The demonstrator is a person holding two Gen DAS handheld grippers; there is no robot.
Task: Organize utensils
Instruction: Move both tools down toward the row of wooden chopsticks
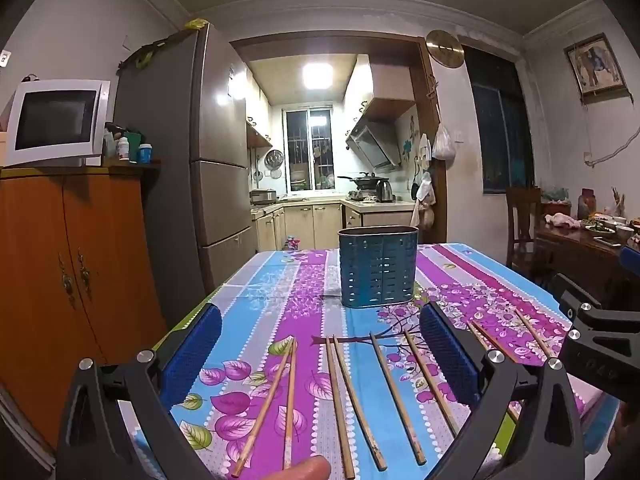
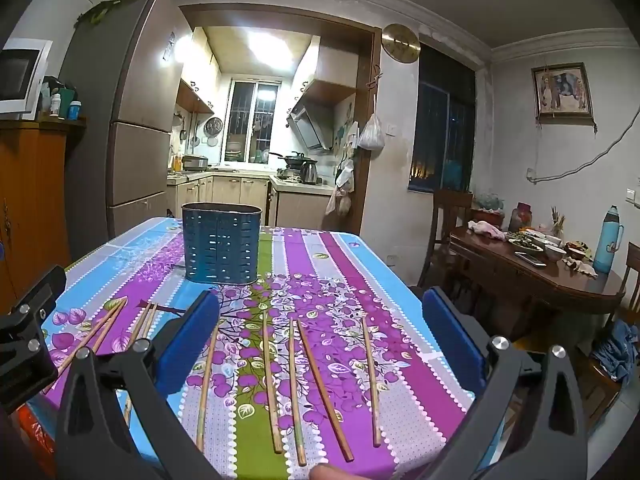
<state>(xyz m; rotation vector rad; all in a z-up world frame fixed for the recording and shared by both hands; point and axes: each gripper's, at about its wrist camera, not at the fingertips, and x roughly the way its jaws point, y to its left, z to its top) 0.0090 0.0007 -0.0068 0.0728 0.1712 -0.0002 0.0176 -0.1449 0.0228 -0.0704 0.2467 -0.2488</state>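
Several wooden chopsticks (image 1: 348, 400) lie side by side on the flowered tablecloth (image 1: 280, 280), also in the right wrist view (image 2: 294, 388). A blue perforated utensil holder (image 1: 377, 266) stands upright further back in the middle, also in the right wrist view (image 2: 221, 249). My left gripper (image 1: 320, 344) is open and empty, hovering above the left chopsticks. My right gripper (image 2: 320, 332) is open and empty above the right chopsticks. The right gripper's body shows at the right edge of the left wrist view (image 1: 600, 344).
A second wooden table (image 2: 540, 272) with dishes and a blue thermos (image 2: 608, 240) stands to the right, with chairs. A wooden cabinet (image 1: 60, 280) with a microwave and a fridge (image 1: 208, 160) stand to the left. The kitchen lies behind.
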